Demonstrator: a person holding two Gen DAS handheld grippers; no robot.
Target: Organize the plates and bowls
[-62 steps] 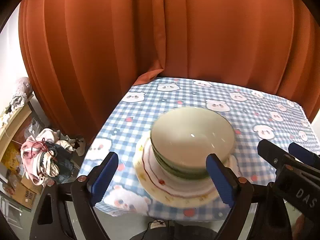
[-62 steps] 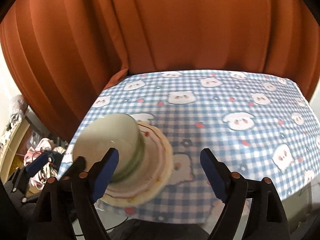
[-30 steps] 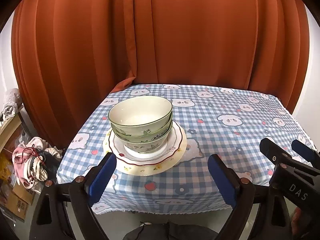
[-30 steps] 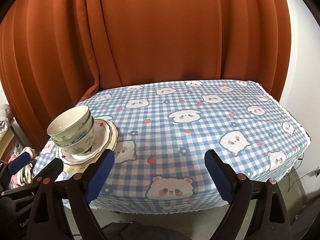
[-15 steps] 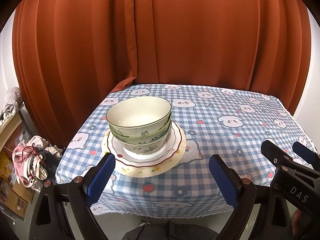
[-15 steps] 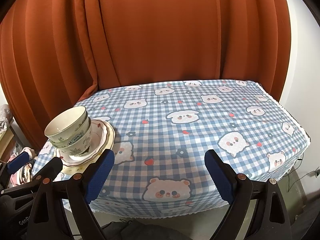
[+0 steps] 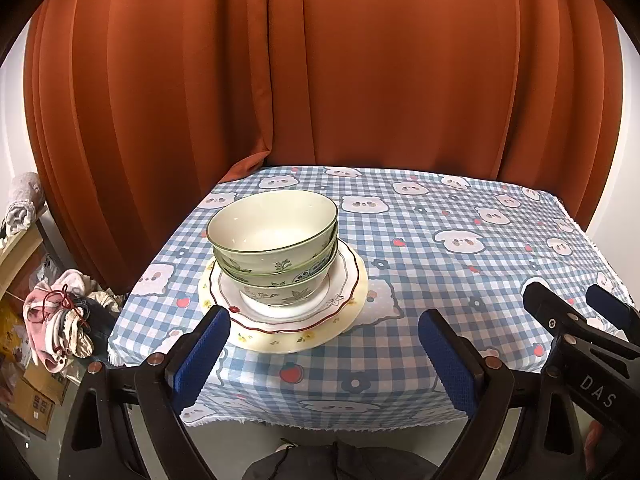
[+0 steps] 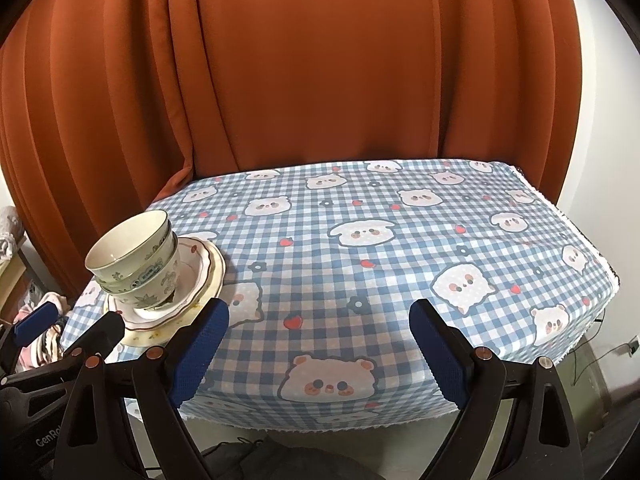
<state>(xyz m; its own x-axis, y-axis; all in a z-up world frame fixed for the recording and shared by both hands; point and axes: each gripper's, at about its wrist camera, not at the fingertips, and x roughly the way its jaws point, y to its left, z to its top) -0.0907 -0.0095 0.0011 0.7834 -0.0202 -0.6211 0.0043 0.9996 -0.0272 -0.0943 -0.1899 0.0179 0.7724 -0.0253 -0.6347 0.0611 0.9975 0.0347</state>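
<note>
A stack of bowls with green leaf patterns sits on stacked plates, a red-rimmed white one over a cream one, near the table's front left corner. In the right wrist view the same bowls and plates lie at the far left. My left gripper hangs open in front of the table edge, below the stack, with nothing between its blue pads. My right gripper is open too, over the table's front edge and well right of the stack; it also shows at the right in the left wrist view.
The table wears a blue checked cloth with bear faces. An orange curtain hangs close behind it. A pile of clothes and a shelf stand on the floor to the left. A dark bag lies below the front edge.
Both grippers pulled back and away from the stack two seconds ago, leaving the top bowl on it. Over the last second neither has moved.
</note>
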